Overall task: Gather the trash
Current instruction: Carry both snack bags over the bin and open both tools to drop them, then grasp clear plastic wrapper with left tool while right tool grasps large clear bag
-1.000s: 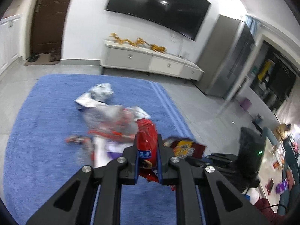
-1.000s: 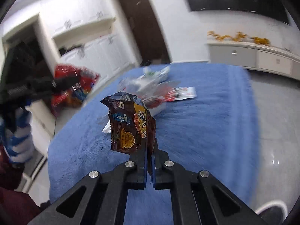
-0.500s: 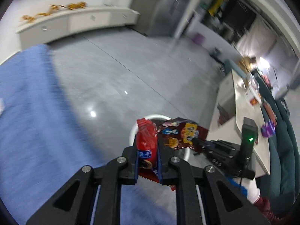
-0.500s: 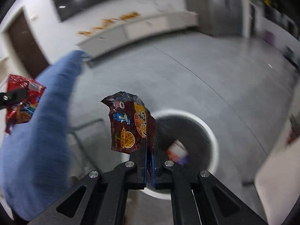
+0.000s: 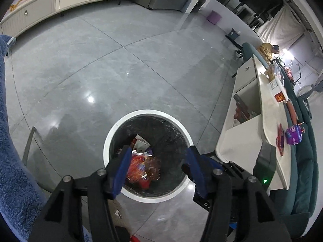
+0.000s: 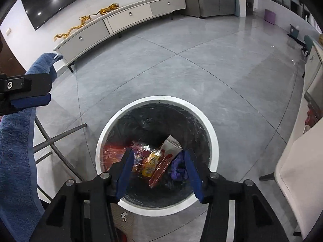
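A round white-rimmed trash bin (image 5: 113, 131) with a black liner stands on the grey floor, also seen in the right wrist view (image 6: 214, 133). Snack wrappers (image 5: 141, 165) lie inside it; the right wrist view shows red, yellow and purple wrappers (image 6: 155, 161). My left gripper (image 5: 158, 168) is open and empty above the bin. My right gripper (image 6: 158, 168) is open and empty above the bin too. The left gripper's finger (image 6: 30, 92) shows at the left edge of the right wrist view.
A blue towel-covered table (image 5: 12, 161) with metal legs (image 6: 58, 137) is at the left. A white table (image 5: 262, 121) with items stands at the right, a low white TV cabinet (image 6: 125, 18) at the far wall.
Both grippers opened over the bin. The red wrapper and the brown snack wrapper left the jaws and lie in the bin. The views swung from the blue table to the bin.
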Demonstrator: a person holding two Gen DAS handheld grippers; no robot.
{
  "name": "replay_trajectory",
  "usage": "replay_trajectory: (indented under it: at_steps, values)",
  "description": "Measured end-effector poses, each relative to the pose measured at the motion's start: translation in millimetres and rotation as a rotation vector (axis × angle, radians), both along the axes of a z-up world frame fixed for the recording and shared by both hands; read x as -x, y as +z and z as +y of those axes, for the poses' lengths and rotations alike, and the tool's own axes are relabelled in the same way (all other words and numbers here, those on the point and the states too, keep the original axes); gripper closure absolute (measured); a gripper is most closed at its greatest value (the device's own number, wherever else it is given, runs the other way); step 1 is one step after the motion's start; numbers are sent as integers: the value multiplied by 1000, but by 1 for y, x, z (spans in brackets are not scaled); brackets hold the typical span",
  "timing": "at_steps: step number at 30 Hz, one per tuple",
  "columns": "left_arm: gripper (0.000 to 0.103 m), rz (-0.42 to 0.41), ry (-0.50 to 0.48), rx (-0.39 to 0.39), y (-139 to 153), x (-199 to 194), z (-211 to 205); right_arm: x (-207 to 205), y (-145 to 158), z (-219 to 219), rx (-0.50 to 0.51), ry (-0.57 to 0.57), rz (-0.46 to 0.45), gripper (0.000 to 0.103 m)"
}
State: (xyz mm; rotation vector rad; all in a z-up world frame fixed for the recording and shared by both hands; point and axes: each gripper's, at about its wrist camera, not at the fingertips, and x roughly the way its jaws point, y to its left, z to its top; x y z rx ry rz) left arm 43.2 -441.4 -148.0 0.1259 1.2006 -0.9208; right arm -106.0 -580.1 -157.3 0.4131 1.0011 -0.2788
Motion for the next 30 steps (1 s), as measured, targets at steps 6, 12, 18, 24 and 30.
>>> replay_trajectory:
  at_steps: [6, 12, 18, 24, 30]
  values:
    - [48, -77, 0, 36, 24, 11, 20, 5, 15, 3, -9, -14, -39, 54]
    - [48, -194, 84, 79, 64, 18, 77, 3, 67, 32, -13, 50, -159, 52]
    - [48, -277, 184, 88, 92, 17, 161, -19, 119, 86, 5, 194, -254, 50]
    - [48, -307, 375, 83, 101, -1, 277, -58, 152, 165, -6, 397, -296, 50]
    - [48, -335, 621, 34, 96, -15, 412, -107, 171, 269, 9, 658, -312, 50]
